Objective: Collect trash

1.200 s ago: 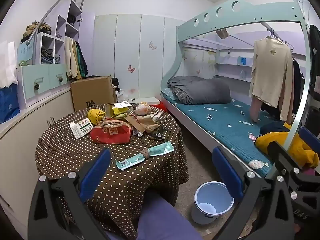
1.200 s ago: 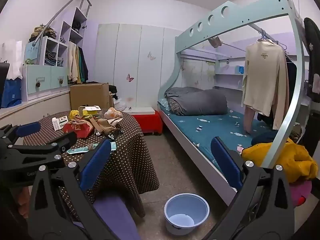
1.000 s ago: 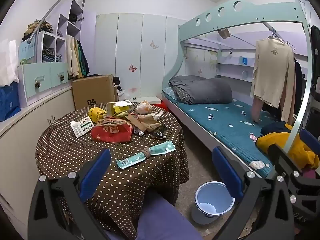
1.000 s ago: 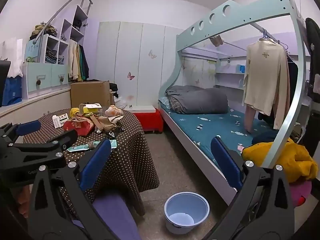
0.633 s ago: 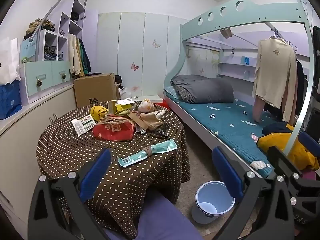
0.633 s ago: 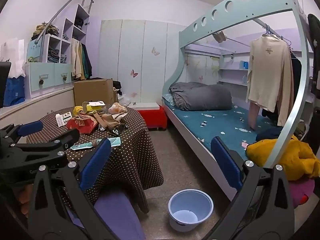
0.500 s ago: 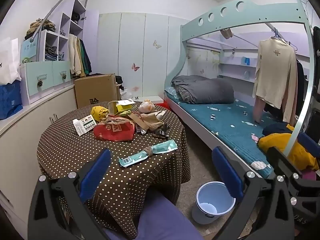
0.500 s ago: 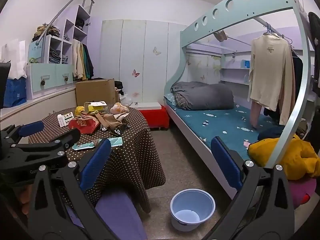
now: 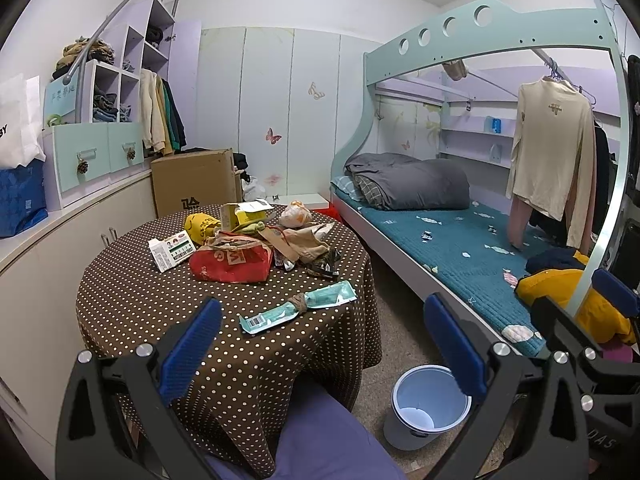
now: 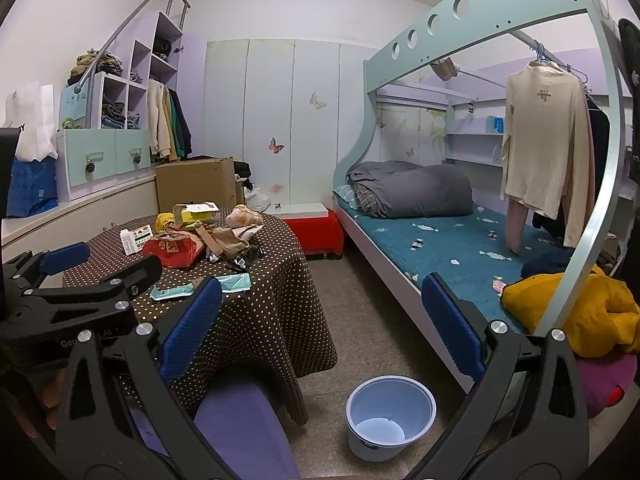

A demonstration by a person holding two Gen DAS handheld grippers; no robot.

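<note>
While both grippers hang in mid-air at the bottom of their frames, neither is holding anything: the left gripper [image 9: 322,344] has its blue pads spread wide apart, and the right gripper [image 10: 320,326] is spread just as wide. In the left wrist view the round table [image 9: 132,304] with the brown dotted cloth fills the left-centre of the frame, and the trash sits on it. Nearest the gripper lies a long teal wrapper [image 9: 298,307], twisted at its middle. Further back, toward the middle of the table, is a red bag [image 9: 230,264], with a small white carton [image 9: 171,250] just to its left, a yellow bag [image 9: 200,226] and a yellow box [image 9: 236,214] behind it, and crumpled brown paper [image 9: 298,242] to its right. A pale blue bin [image 9: 430,406] stands on the floor at lower right of the table, well apart from the trash (I can make out nothing inside it). In the right wrist view the bin [image 10: 390,416] sits at bottom centre between the spread fingers, the table [image 10: 276,300] at left, and the left gripper's black frame crosses the lower left. A bunk bed [image 9: 452,248] runs along the right of the frame, and a cardboard box [image 9: 196,182] stands behind the table.
</note>
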